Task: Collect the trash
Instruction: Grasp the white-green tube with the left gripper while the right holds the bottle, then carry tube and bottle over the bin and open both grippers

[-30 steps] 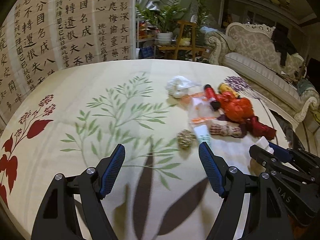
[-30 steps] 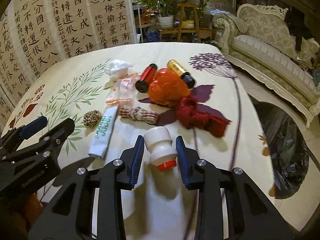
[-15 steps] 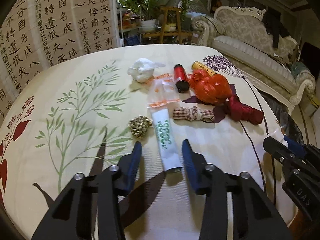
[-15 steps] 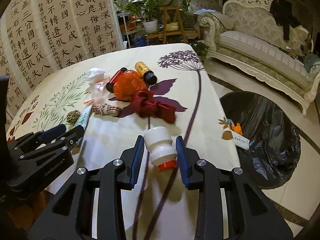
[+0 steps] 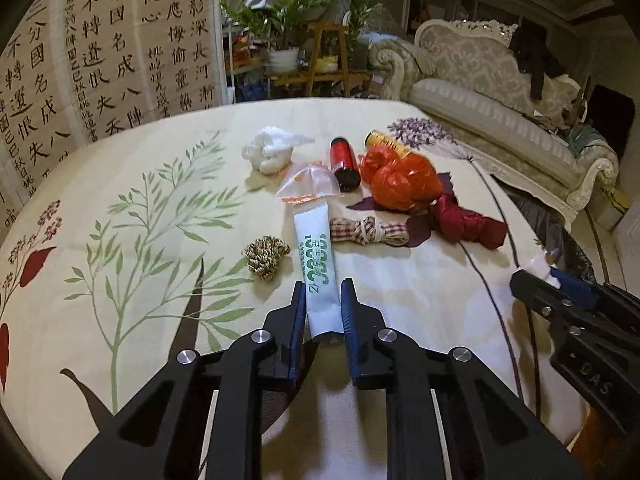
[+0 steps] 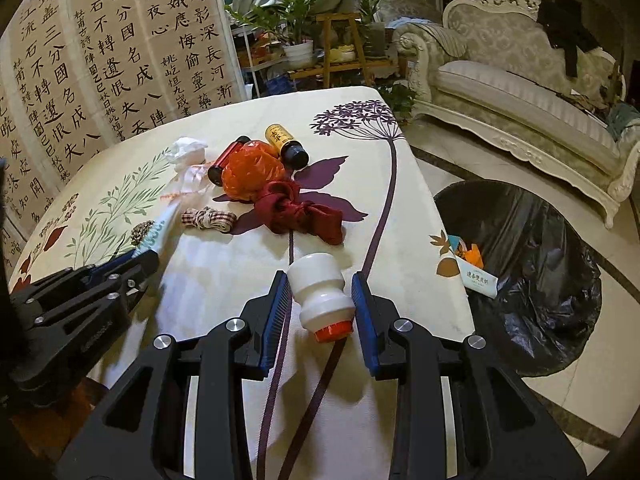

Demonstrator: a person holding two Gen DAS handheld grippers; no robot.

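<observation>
Two pieces are in hand, my left tongs (image 5: 323,308) clenched on the tube (image 5: 318,268), my right tongs (image 6: 321,293) grasping the white bottle (image 6: 320,292), while most rubbish remains tabled and the bin (image 6: 532,280) holds little.

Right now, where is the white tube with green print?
In the left wrist view, the white tube lies on the tablecloth between the left claw's fingers, with the woven ball to its left.
</observation>
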